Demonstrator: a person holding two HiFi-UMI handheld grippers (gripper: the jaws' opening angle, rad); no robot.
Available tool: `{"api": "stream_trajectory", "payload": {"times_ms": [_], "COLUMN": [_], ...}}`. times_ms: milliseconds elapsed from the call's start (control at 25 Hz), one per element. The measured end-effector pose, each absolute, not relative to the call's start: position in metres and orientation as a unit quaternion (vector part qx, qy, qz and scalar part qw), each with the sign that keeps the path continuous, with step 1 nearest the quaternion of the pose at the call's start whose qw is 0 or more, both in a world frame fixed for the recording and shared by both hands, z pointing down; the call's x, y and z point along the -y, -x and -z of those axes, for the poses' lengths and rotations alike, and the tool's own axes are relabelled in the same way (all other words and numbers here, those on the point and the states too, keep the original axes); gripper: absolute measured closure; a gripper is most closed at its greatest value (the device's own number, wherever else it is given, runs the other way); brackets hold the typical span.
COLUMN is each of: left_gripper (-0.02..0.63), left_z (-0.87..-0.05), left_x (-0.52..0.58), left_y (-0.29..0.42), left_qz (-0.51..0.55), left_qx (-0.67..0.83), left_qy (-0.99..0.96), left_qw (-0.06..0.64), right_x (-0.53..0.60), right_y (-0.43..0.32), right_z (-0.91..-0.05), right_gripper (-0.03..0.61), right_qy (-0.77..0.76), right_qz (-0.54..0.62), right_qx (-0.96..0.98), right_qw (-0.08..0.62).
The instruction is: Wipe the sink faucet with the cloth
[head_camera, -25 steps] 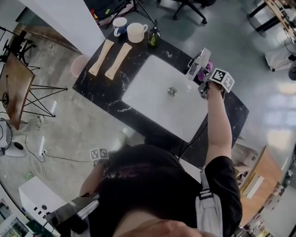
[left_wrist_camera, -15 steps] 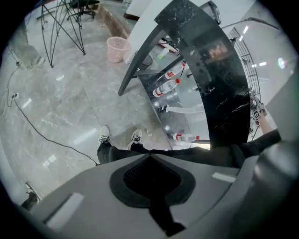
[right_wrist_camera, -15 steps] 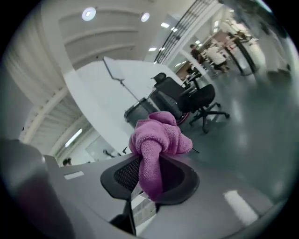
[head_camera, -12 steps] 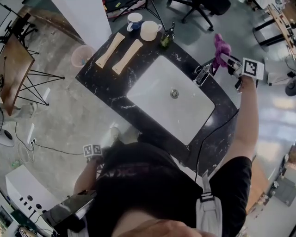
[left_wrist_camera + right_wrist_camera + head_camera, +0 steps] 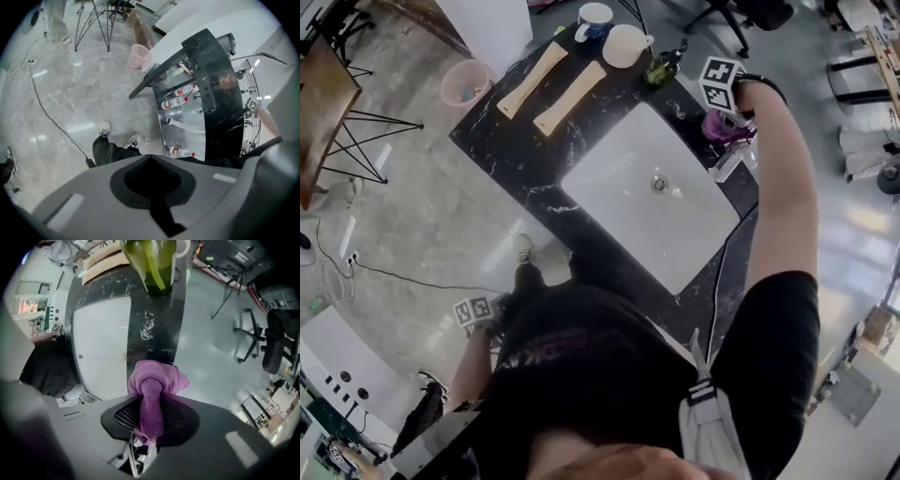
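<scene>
A person at the near edge of a black marble tabletop (image 5: 511,141) reaches the right tongs (image 5: 149,425) across the white sink (image 5: 619,173) to the far edge. The tongs are clenched on a purple cloth (image 5: 157,380), which bulges out past the jaws in a rounded wad. From the head view the cloth sits directly over the chrome faucet (image 5: 733,161), which stands on the far edge behind the basin; whether cloth and metal touch cannot be told.

The left tongs (image 5: 151,187) hang low at the person's side, off the tabletop and above the grey floor (image 5: 70,108). Their jaws are pressed together with nothing between them.

A green bottle (image 5: 661,67) stands on the far edge, between the faucet and the far left corner. A cream mug (image 5: 623,45) and a blue-and-white mug (image 5: 595,16) occupy that corner. Two pale wooden boards (image 5: 553,86) lie side by side along the left edge. A pink bin (image 5: 461,84) sits on the floor just beyond that edge.
</scene>
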State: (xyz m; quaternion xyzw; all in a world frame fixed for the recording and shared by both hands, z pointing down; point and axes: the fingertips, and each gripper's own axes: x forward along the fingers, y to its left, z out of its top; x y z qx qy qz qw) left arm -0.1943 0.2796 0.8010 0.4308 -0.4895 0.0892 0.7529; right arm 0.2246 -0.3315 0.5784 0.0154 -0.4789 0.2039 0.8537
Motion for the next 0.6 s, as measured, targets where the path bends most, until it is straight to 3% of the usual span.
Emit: {"api": "stream_trajectory", "payload": {"times_ms": [360,600], "left_gripper": [0.615,0.615], "left_z": [-0.796,-0.797], "left_x": [-0.295,-0.275], "left_y": [0.201,0.201], "left_qz": [-0.056,-0.117], "left_qx": [0.521,0.498], "left_qy": [-0.399,-0.428], "left_qw": [0.753,0.746], "right_x": [0.321,0.349], "right_y": [-0.225,-0.236], "right_z": [-0.626,-0.575], "right_gripper": [0.474,0.474], "right_qy": [0.033,-0.026], "right_qz": [-0.239,-0.277], "right_qx": [0.443,0.547], "right_qw": [0.864,0.789]}}
